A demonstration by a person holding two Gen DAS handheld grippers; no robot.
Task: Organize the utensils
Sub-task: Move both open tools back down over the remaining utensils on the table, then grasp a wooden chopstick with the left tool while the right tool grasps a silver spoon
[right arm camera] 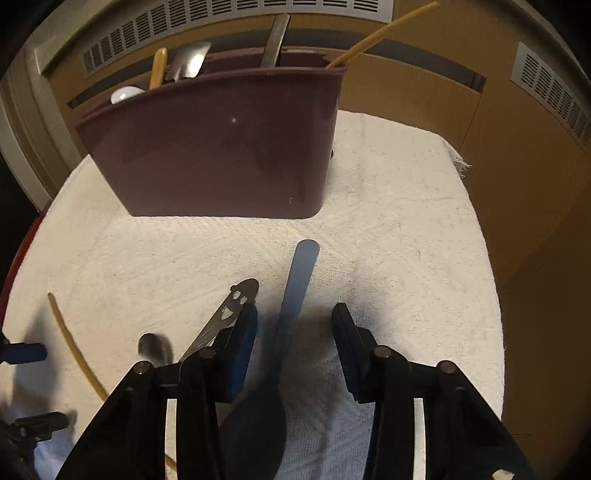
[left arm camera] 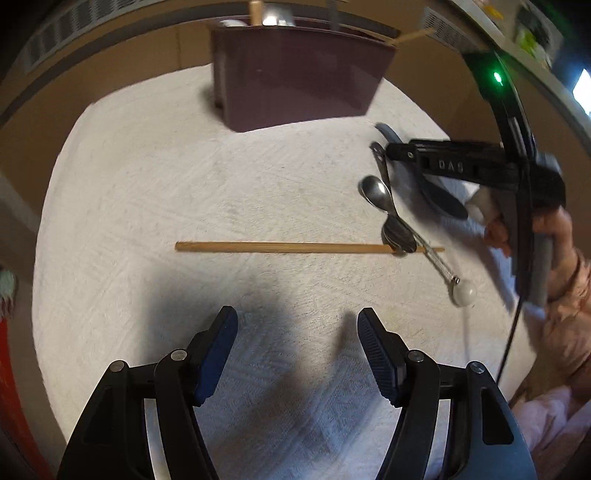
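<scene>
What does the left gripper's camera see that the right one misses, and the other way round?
Only the left wrist view shows the white-knobbed utensil and the right gripper from outside, above the spoons. Only the right wrist view shows the blue spoon lying between its open fingers, and a smiley-face handle. Both show the maroon holder, the loose chopstick and the white towel.

White textured towel (right arm camera: 388, 229) covers tabletop; brown cardboard panels (right arm camera: 517, 177) behind, slotted white vent grilles (right arm camera: 258, 7) above them.

Rough white cloth (left arm camera: 147, 184), glossy maroon plastic caddy (right arm camera: 221, 155), wooden chopstick (left arm camera: 277, 247), shiny metal spoon (left arm camera: 375, 192).
</scene>
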